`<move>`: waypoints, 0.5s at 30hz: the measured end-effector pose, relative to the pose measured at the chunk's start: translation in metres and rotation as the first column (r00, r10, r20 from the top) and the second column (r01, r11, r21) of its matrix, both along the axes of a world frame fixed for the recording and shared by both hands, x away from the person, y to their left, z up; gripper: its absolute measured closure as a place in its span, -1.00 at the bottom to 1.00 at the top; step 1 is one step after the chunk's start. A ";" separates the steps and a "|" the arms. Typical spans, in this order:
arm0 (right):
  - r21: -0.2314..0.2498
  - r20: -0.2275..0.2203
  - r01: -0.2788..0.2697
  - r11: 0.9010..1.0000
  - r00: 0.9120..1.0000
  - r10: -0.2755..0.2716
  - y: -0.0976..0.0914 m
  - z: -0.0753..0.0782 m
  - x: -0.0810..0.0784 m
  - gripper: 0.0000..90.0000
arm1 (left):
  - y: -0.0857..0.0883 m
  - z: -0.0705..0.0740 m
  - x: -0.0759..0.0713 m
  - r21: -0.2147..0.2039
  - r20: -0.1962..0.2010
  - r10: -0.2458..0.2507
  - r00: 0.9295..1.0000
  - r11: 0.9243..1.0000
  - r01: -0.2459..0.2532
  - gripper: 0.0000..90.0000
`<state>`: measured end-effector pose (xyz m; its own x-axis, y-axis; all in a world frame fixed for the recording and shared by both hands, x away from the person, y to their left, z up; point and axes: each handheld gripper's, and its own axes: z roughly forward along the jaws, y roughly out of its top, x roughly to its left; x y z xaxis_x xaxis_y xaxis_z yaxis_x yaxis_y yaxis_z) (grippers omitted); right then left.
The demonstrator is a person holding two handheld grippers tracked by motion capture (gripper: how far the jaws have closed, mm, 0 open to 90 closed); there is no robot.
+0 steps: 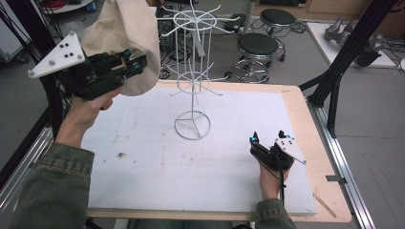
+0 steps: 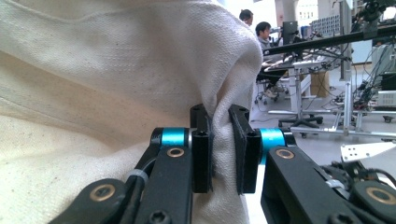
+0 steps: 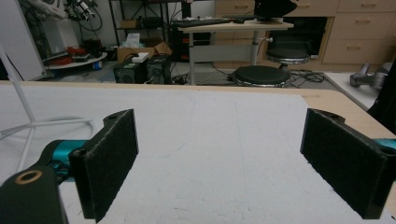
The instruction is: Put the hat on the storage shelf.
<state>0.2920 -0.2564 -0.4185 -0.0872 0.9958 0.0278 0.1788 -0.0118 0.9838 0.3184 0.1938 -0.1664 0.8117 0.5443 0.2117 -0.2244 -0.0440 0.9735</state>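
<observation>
My left gripper (image 1: 136,64) is raised at the far left, above the table (image 1: 296,102) edge, its jaws pinching a fold of the cream cloth bag (image 1: 126,33), which hangs bunched over them just left of the white wire rack (image 1: 193,71). In the left gripper view the cloth (image 2: 116,84) is squeezed between my two black pads (image 2: 201,154). My right gripper (image 1: 267,138) rests low at the near right on the white mat (image 1: 191,162), jaws spread wide with nothing between them.

The left gripper (image 1: 136,62) is raised high, jaws clamped together; the right gripper (image 1: 267,139) rests low, jaws wide apart.
</observation>
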 end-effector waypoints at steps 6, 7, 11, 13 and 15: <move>0.005 -0.002 0.001 1.000 1.000 -0.001 0.000 0.000 0.000 -0.77 | -0.018 0.018 0.014 0.021 0.009 -0.021 1.000 1.000 0.021 0.78; 0.002 0.001 0.002 1.000 1.000 -0.002 0.000 0.000 0.000 -0.77 | -0.021 0.020 0.017 0.026 0.009 -0.025 1.000 0.999 0.025 0.78; 0.001 0.000 -0.001 1.000 1.000 0.001 -0.001 0.000 0.000 -0.77 | -0.030 0.028 0.025 0.031 0.015 -0.039 0.999 0.999 0.039 0.78; 0.004 0.000 -0.003 1.000 1.000 0.003 -0.001 0.000 0.001 -0.77 | -0.035 0.030 0.028 0.027 0.017 -0.056 0.998 0.998 0.055 0.78; 0.003 0.000 -0.005 1.000 1.000 0.005 0.000 0.000 0.001 -0.77 | -0.040 0.031 0.031 0.029 0.020 -0.061 0.998 0.998 0.061 0.78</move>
<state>0.2929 -0.2569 -0.4189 -0.0920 0.9953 0.0312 0.1789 -0.0143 0.9838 0.3494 0.1539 -0.1351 0.8383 0.4876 0.2438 -0.2481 -0.0570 0.9671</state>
